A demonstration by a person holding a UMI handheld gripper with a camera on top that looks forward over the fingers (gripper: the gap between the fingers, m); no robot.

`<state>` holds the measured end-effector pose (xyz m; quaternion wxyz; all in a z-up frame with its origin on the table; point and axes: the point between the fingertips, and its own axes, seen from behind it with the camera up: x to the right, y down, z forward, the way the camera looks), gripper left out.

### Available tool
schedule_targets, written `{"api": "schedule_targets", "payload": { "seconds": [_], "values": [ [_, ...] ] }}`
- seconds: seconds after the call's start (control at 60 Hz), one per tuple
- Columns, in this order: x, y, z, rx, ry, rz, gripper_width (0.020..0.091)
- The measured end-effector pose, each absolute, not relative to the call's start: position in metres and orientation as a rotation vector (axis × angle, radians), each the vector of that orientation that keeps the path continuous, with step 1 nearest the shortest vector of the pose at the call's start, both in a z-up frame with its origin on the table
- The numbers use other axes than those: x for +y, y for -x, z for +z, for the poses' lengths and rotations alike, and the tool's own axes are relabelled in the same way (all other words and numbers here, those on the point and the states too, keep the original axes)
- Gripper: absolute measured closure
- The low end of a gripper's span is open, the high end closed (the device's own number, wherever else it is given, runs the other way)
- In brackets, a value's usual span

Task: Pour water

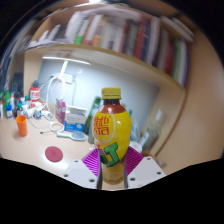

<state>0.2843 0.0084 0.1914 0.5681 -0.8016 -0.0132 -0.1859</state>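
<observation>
Gripper view — gripper clamps yellow bottle above desk.

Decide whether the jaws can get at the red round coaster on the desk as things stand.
Probably not directly: the yellow plastic drink bottle with the orange cap stands between the jaws, and the red round coaster lies off to one side of them on the desk.

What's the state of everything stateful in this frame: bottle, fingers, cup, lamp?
bottle: upright, orange cap on, filled with yellow drink, standing between the fingers.
fingers: one on each side of the bottle's lower part; whether they press on it cannot be told.
orange cup: upright on the desk, off to the side, contents not visible.
desk lamp: lit.
</observation>
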Motion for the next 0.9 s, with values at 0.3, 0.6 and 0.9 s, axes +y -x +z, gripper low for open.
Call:
{"api": "schedule_targets", "payload": {
  "seconds": [0.3, 0.6, 0.9],
  "values": [
    [0.155, -0.063, 0.252, -1.024, 1.534, -1.165, 0.0812],
    [0.212, 0.030, 0.216, -1.809, 0.964, -1.731, 0.0812],
    [0.216, 0.028, 0.197, -1.895, 1.000, -1.765, 0.0813]
  ]
}}
